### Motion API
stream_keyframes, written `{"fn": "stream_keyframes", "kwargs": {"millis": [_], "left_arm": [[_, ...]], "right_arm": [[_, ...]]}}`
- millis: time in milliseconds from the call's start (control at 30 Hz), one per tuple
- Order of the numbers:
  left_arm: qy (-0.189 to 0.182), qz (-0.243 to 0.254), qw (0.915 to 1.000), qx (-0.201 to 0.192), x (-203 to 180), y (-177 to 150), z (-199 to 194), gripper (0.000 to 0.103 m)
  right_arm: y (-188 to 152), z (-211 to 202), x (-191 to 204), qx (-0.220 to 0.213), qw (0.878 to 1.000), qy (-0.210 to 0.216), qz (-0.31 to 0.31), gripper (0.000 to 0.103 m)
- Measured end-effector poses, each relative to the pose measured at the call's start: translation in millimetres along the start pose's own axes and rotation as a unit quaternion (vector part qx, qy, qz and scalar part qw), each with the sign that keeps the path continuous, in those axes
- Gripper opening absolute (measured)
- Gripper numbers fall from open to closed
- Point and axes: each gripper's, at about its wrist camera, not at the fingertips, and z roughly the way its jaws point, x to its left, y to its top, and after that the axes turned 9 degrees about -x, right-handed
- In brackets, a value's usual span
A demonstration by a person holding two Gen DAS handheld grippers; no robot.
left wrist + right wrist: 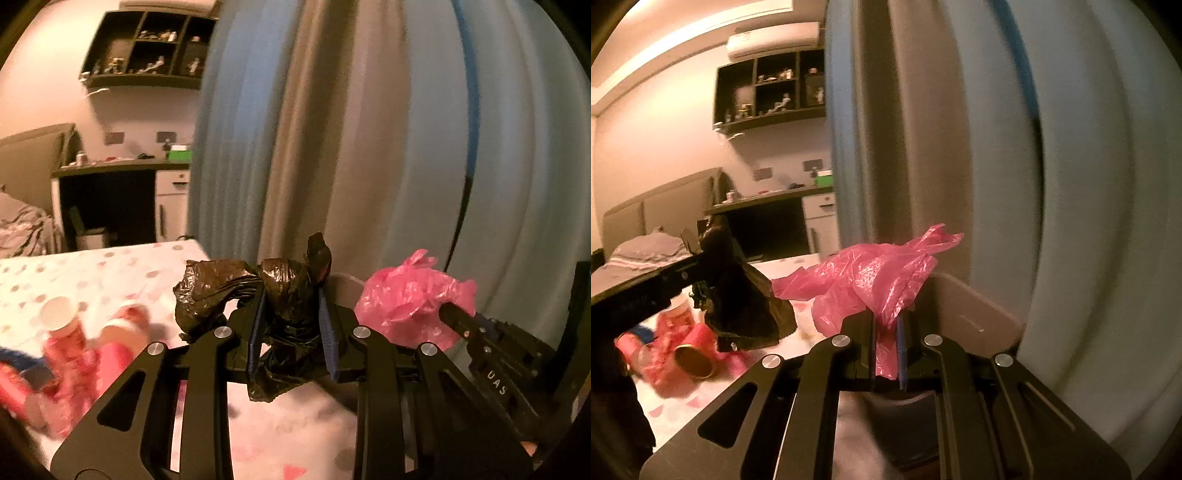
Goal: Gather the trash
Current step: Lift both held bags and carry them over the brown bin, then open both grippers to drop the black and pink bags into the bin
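Note:
My left gripper (291,328) is shut on a crumpled black plastic bag (280,295) and holds it above the table. My right gripper (886,343) is shut on a crumpled pink plastic bag (871,280), also lifted. In the left wrist view the pink bag (410,302) and the right gripper (458,314) show at the right. In the right wrist view the black bag (746,306) and the left gripper (701,291) show at the left. Red paper cups (66,325) and pink wrappers (665,354) lie on the table at the left.
The table has a white cloth with pale dots (110,269). A beige bin rim (975,314) stands just ahead at the right, by blue and grey curtains (369,129). A desk (122,166), wall shelf (147,48) and bed (646,254) are behind.

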Motion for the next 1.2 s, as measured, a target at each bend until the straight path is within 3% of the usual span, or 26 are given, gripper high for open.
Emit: {"fn": "stream_keyframes", "kwargs": {"millis": [333, 833, 967, 1033, 1067, 1200], "left_arm": [[-0.027, 0.007, 0.9993, 0.026, -28.2, -13.0, 67.1, 0.027], [-0.065, -0.013, 0.9954, 0.069, -39.1, -33.0, 129.1, 0.03], [-0.084, -0.028, 0.9929, 0.08, -37.4, -37.7, 137.6, 0.035], [-0.091, -0.045, 0.9912, 0.084, -34.1, -39.0, 140.9, 0.045], [-0.096, -0.06, 0.9899, 0.085, -30.9, -39.9, 142.3, 0.054], [-0.095, -0.078, 0.9884, 0.089, -24.1, -41.7, 143.4, 0.064]], "right_arm": [[-6.8, 36.6, -24.2, 0.011, 0.999, -0.037, 0.007, 0.01], [-19.4, 81.0, -32.7, 0.038, 0.998, -0.044, 0.014, 0.01], [-22.6, 86.2, -35.0, 0.045, 0.998, -0.042, 0.02, 0.013], [-20.0, 88.7, -38.2, 0.045, 0.998, -0.042, 0.02, 0.016], [-20.8, 90.1, -37.9, 0.045, 0.998, -0.043, 0.019, 0.025], [-21.3, 88.8, -39.4, 0.044, 0.998, -0.045, 0.018, 0.029]]}}
